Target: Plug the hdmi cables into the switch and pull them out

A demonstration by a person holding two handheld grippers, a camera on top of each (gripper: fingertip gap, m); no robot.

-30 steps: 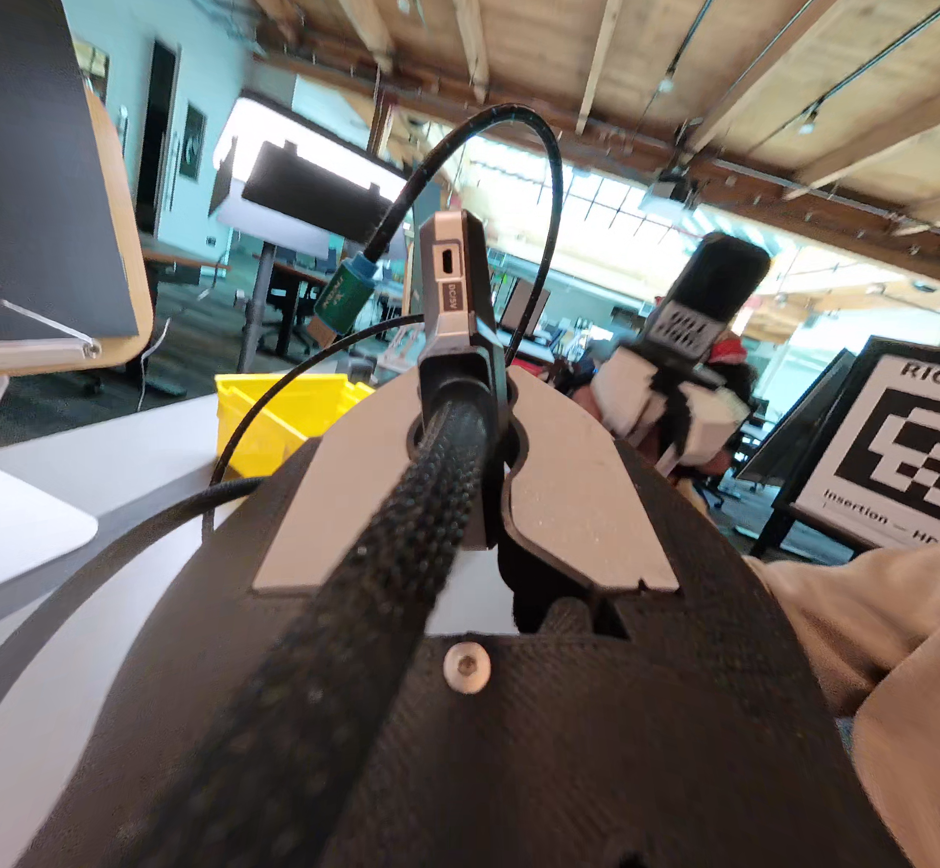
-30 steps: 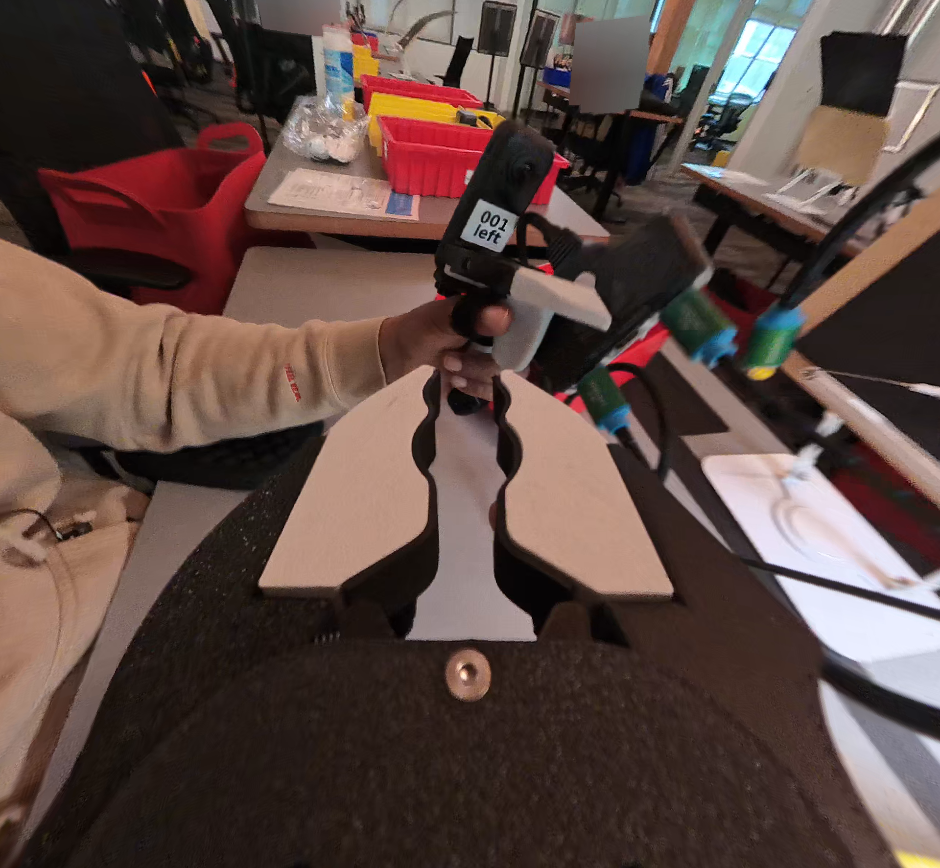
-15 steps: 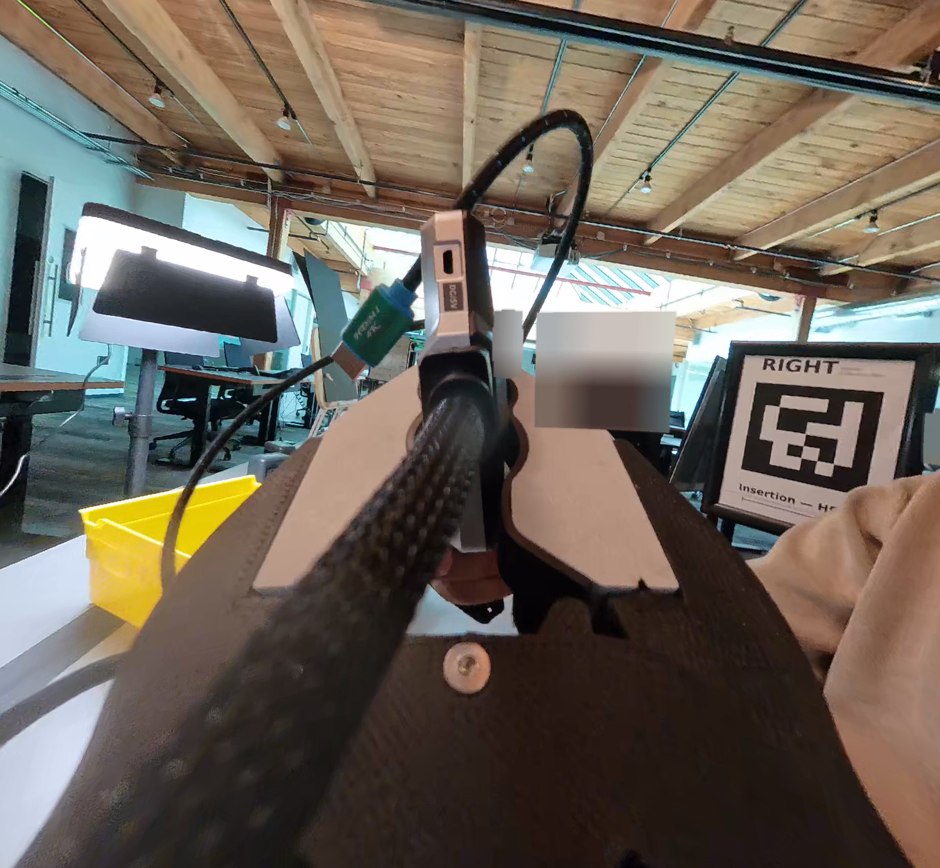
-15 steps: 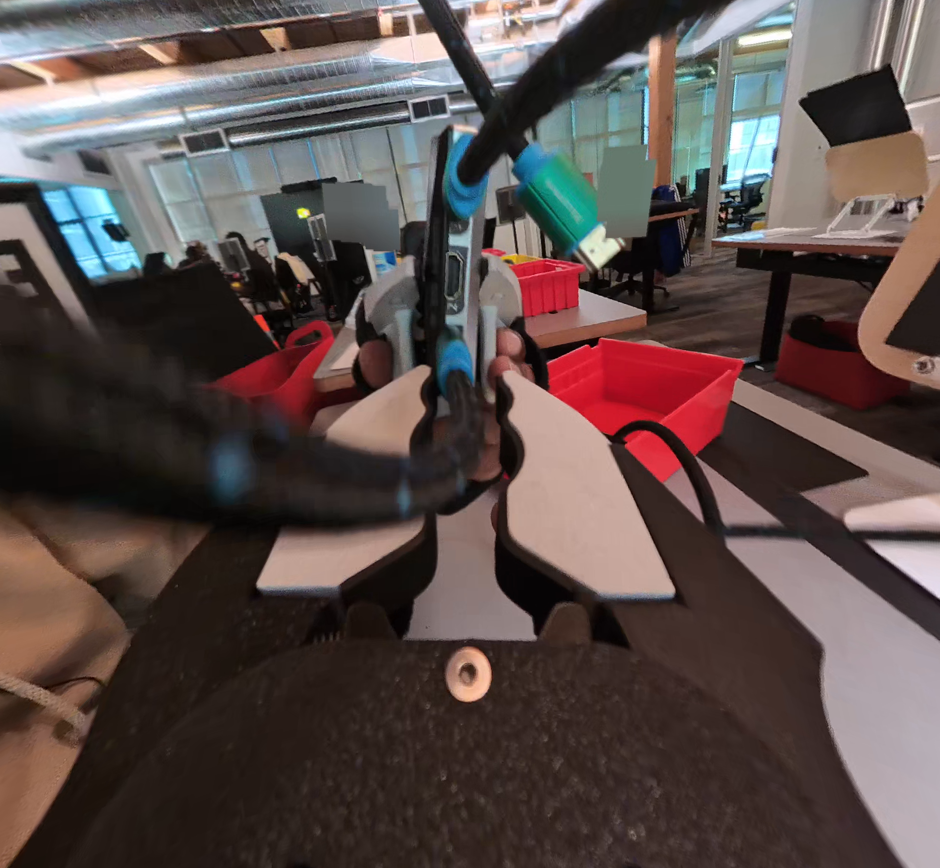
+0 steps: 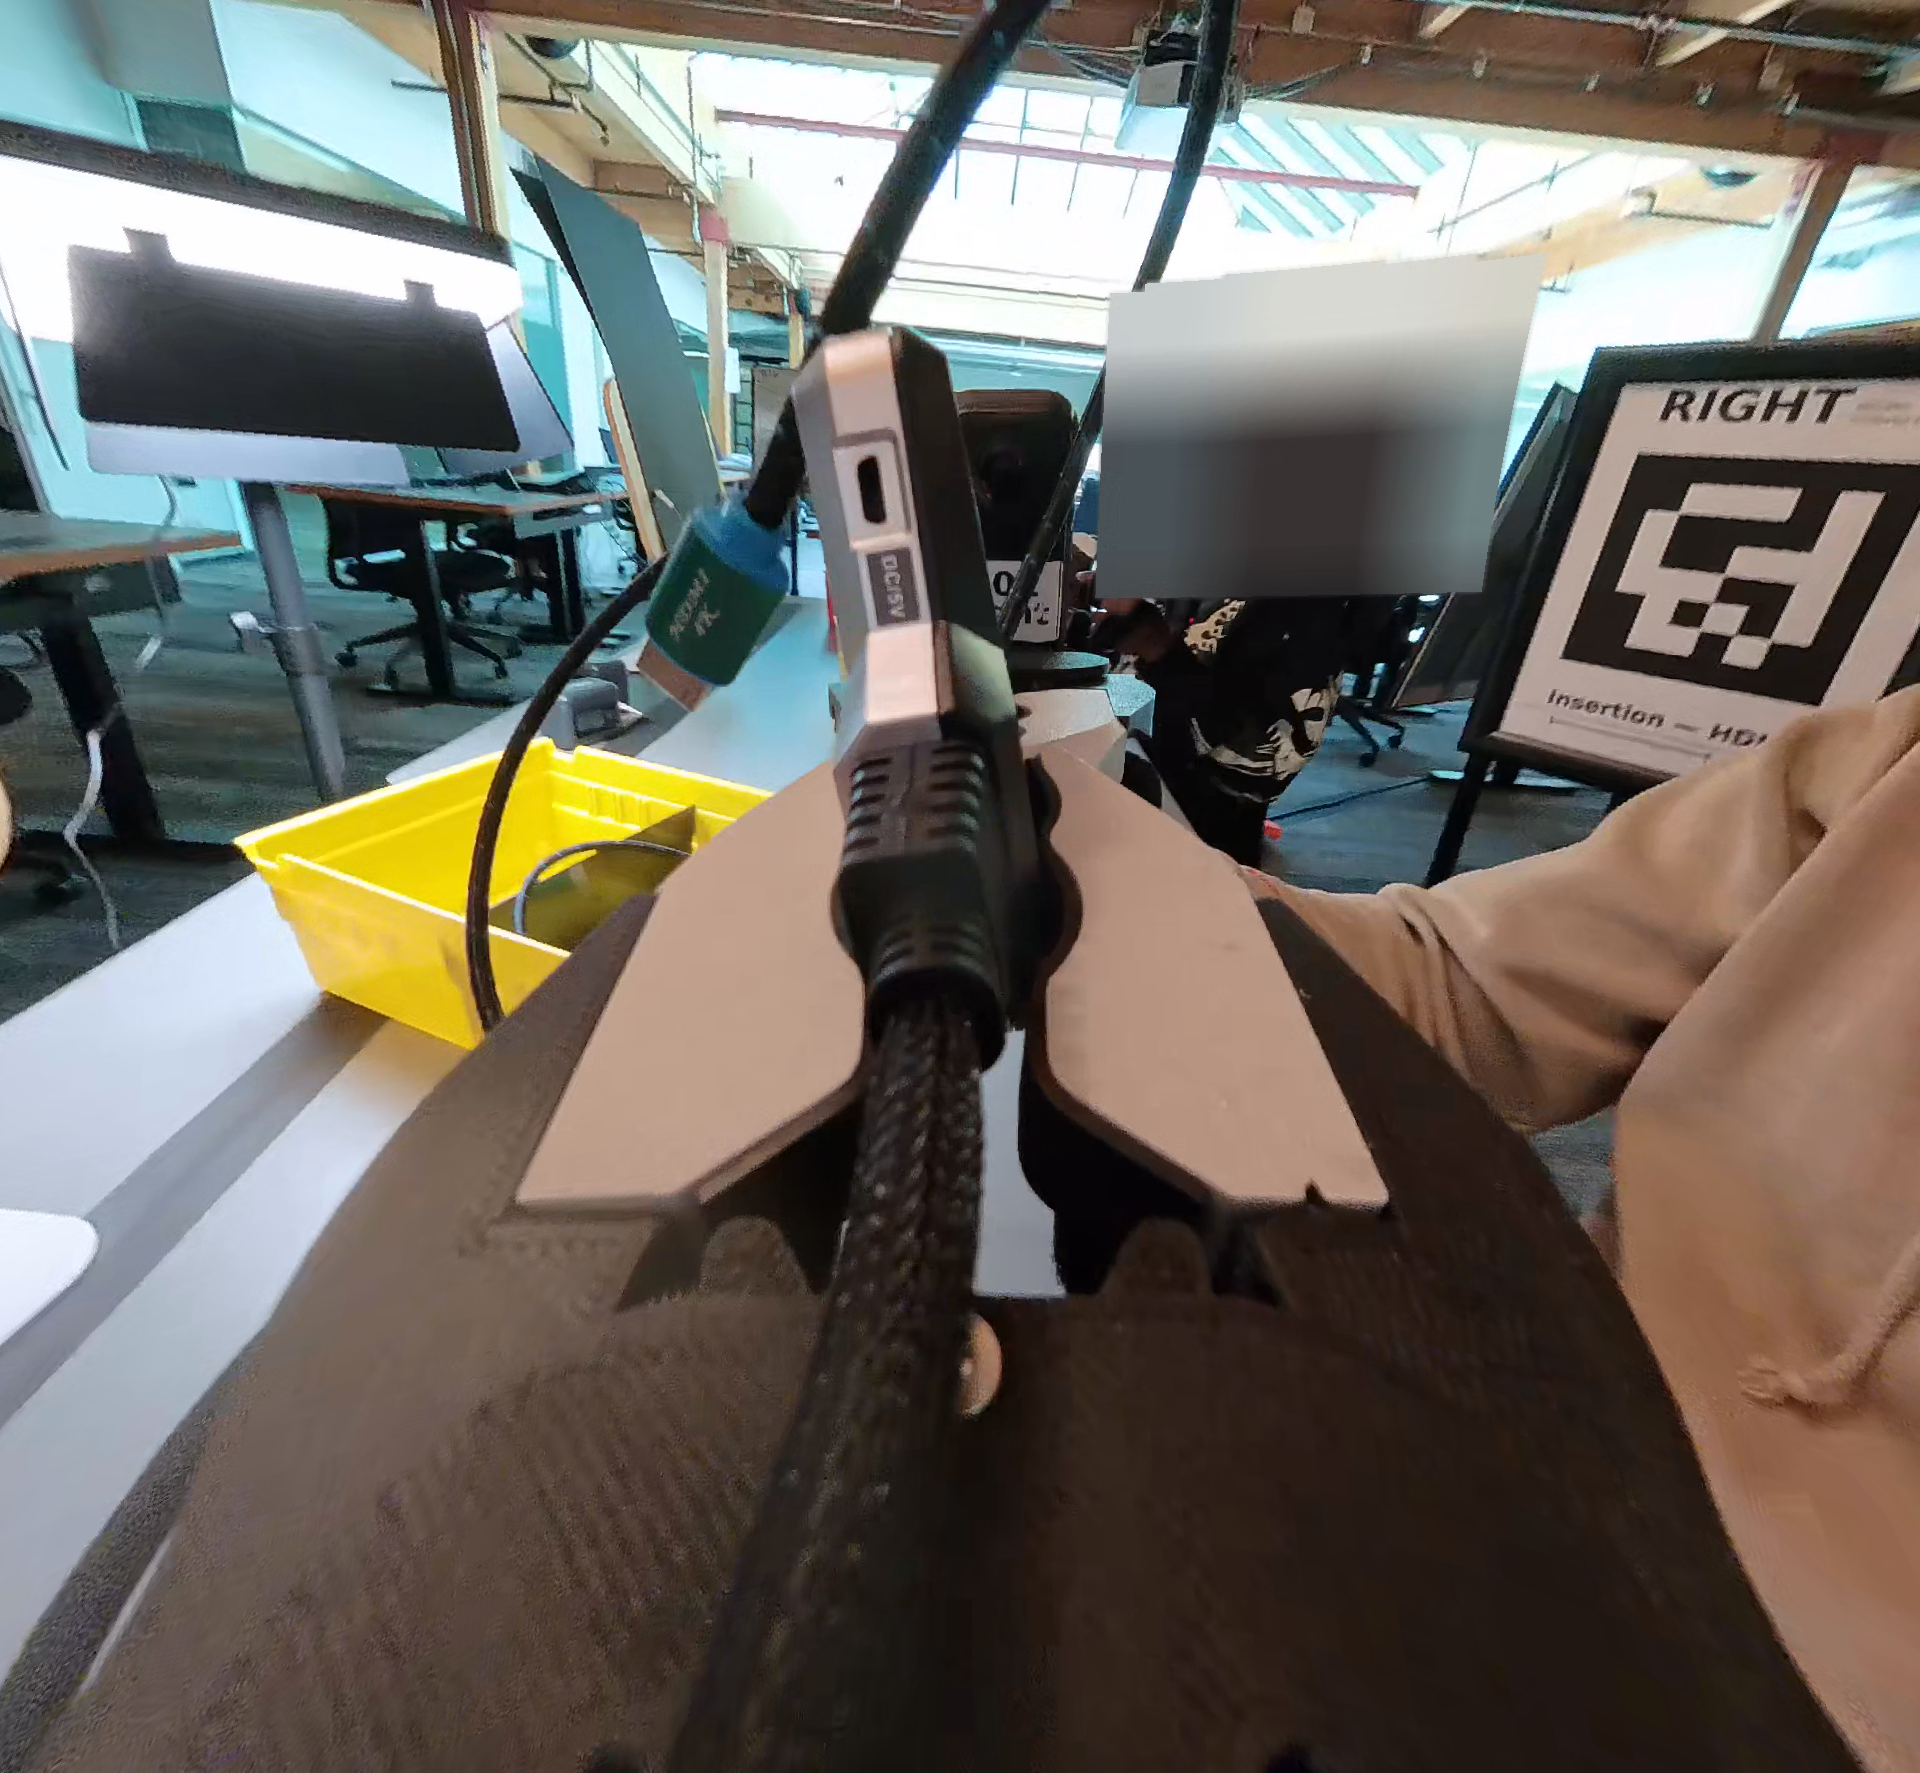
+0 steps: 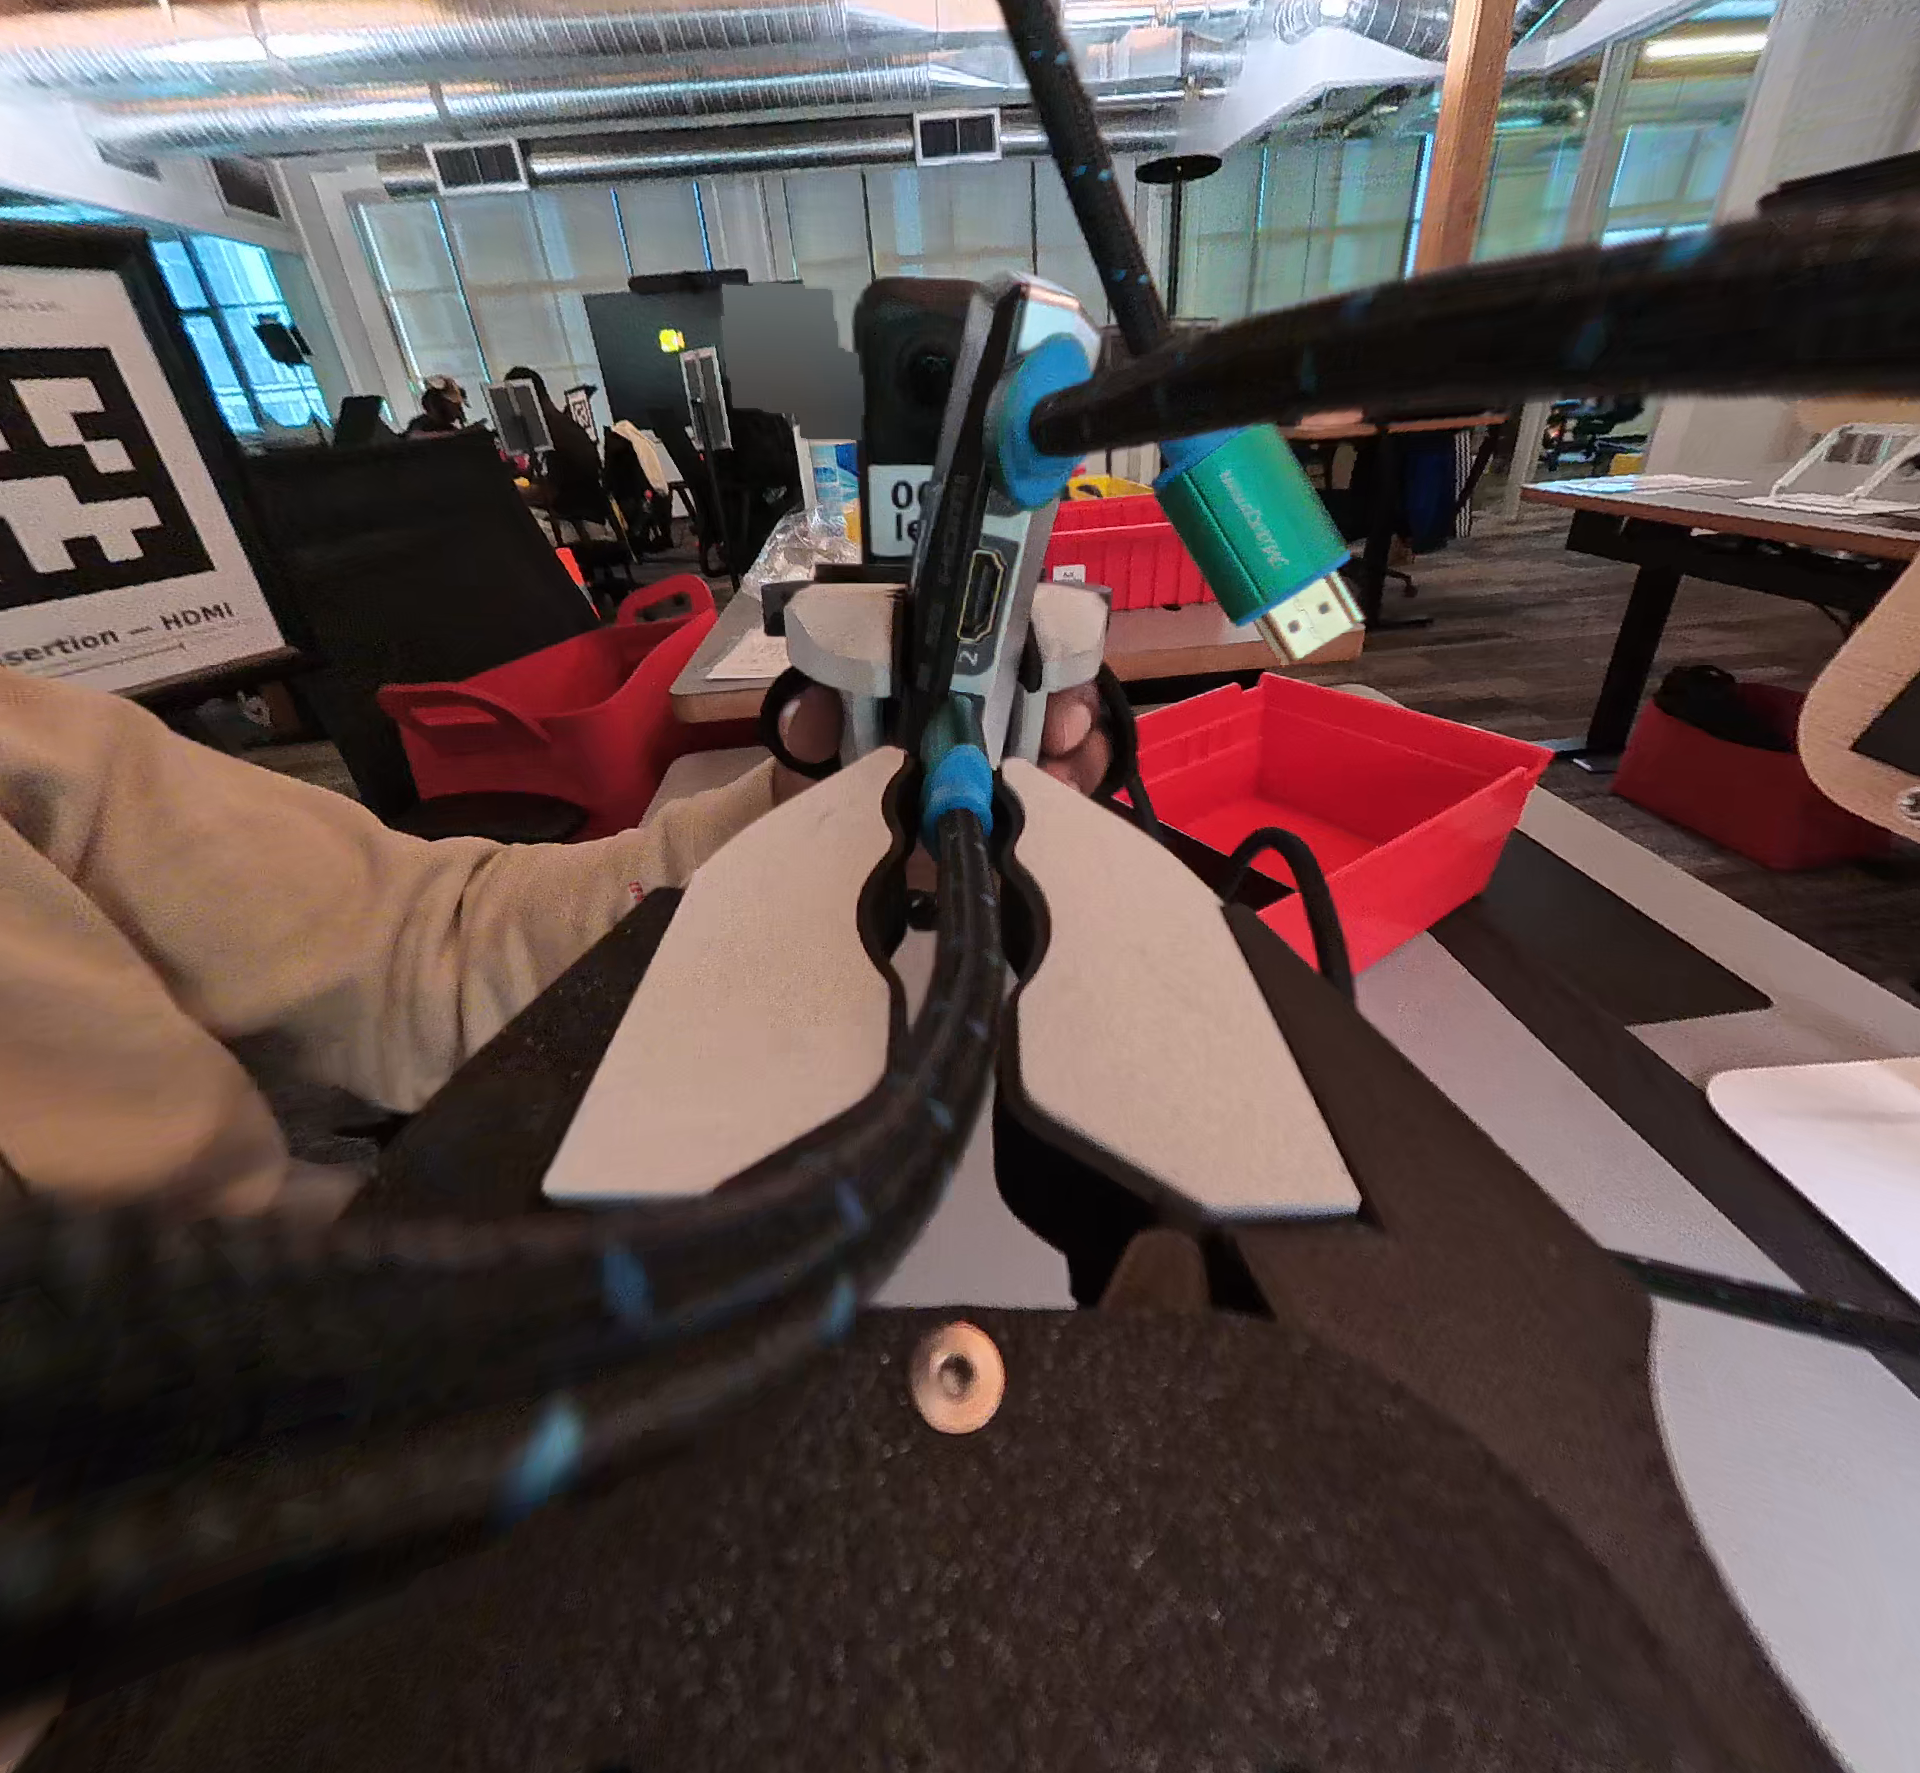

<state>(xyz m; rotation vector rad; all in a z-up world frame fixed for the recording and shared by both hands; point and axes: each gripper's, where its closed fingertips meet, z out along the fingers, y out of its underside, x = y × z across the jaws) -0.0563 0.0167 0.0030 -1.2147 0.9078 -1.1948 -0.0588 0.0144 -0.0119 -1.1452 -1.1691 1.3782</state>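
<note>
My left gripper (image 5: pixel 940 788) is shut on the lower end of the grey HDMI switch (image 5: pixel 883 539), which stands upright with its black braided cable (image 5: pixel 914 1152) running back between the fingers. A loose green HDMI plug (image 5: pixel 717 611) hangs left of it. In the right wrist view the switch (image 6: pixel 987 570) faces me, clamped by the left gripper (image 6: pixel 956 632). A blue-collared plug (image 6: pixel 1039 414) sits in its top port and the middle port is empty. My right gripper (image 6: pixel 951 773) is shut on a green HDMI plug (image 6: pixel 954 767) at the bottom port. The loose green plug (image 6: pixel 1257 539) dangles to the right.
A yellow bin (image 5: pixel 416 882) stands on the grey table (image 5: pixel 156 1079) at the left. A red bin (image 6: pixel 1340 788) sits on the right, a red tub (image 6: pixel 551 715) behind it on the left. A framed marker sign (image 5: pixel 1725 560) stands at the right. Cables loop overhead. Only a small space, under 4 cm, lies between the two pairs of fingers.
One second ago my right gripper was empty and off to the side. It has come round to face the switch and has a cable plug between its fingers. The left gripper tilted down from the ceiling.
</note>
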